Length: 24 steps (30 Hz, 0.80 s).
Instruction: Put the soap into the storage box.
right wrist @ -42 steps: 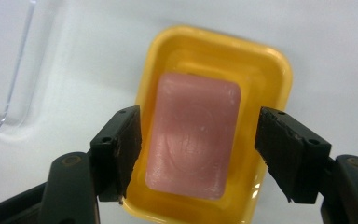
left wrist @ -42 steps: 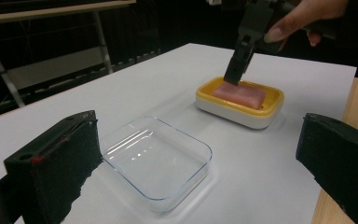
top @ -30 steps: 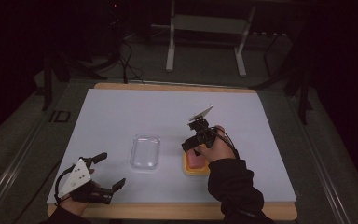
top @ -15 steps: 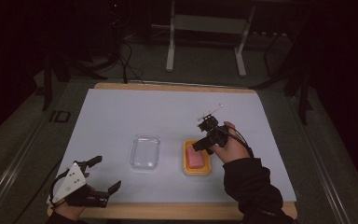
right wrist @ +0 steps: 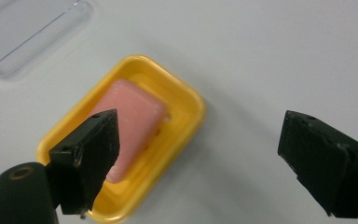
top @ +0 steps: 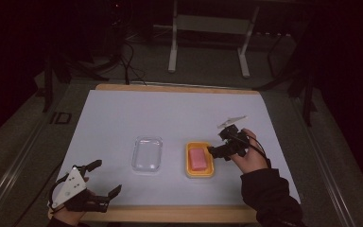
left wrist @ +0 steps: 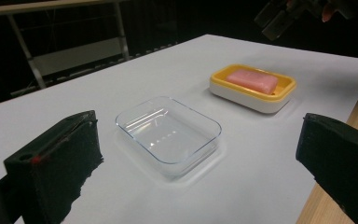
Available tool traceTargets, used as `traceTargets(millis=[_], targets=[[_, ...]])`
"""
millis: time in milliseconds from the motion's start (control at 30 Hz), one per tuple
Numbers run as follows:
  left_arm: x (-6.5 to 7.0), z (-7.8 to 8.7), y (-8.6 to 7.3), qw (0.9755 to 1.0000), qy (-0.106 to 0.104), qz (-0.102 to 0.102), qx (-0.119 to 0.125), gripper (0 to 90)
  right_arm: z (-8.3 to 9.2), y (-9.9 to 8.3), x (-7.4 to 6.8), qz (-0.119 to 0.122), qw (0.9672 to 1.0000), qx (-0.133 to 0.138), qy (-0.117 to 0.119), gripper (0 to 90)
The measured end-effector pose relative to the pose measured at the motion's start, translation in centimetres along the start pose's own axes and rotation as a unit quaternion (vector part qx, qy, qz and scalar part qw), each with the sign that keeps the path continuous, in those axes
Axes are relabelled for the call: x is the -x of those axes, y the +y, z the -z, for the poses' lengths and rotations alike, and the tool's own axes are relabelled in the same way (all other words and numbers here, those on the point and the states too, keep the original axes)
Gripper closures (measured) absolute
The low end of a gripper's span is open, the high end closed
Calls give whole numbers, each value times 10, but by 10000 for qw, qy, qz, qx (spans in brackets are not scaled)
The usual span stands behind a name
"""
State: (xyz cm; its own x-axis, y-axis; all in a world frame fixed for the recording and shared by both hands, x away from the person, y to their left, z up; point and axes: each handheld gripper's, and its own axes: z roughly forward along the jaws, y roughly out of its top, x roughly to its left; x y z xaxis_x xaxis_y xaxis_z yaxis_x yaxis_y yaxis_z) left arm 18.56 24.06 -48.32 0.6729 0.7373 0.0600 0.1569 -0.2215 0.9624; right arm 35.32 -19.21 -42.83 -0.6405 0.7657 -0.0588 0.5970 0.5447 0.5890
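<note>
We had right gripper (top: 216, 152) just right of yellow soap dish (top: 200, 172), jaws spread wide, nothing held. Pink soap bar (top: 198, 159) sat inside dish. Clear plastic tray (top: 147, 154) lay empty beside dish on its left, near middle of white tabletop (top: 170, 113). Our left gripper (top: 105, 177) rested at near-left tabletop corner, jaws wide apart, empty.

A matt white sheet (top: 123, 118) covers the table (top: 179, 88), whose bare edges look like pale wood. The clear tray (left wrist: 168, 132) is glossy, smooth plastic. The yellow dish (right wrist: 182, 112) has a soft sheen; its pink bar (right wrist: 133, 126) looks waxy. The right tool (right wrist: 200, 163) has rough, matt black pads.
</note>
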Motion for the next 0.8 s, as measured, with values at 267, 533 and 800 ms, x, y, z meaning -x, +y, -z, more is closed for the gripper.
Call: traceTargets(millis=[267,533,800], targets=[[1,2,-1,10000,26,25,-22,2,8,-28,15,-363,9986,357,-120,128],[1,3,-2,10000,48,33,-38,2,18,-55,25,-653,9959,594,-208,128],[1,2,-2,10000,33,38,-47,2,23,-71,28,-775,9936,770,-272,127]])
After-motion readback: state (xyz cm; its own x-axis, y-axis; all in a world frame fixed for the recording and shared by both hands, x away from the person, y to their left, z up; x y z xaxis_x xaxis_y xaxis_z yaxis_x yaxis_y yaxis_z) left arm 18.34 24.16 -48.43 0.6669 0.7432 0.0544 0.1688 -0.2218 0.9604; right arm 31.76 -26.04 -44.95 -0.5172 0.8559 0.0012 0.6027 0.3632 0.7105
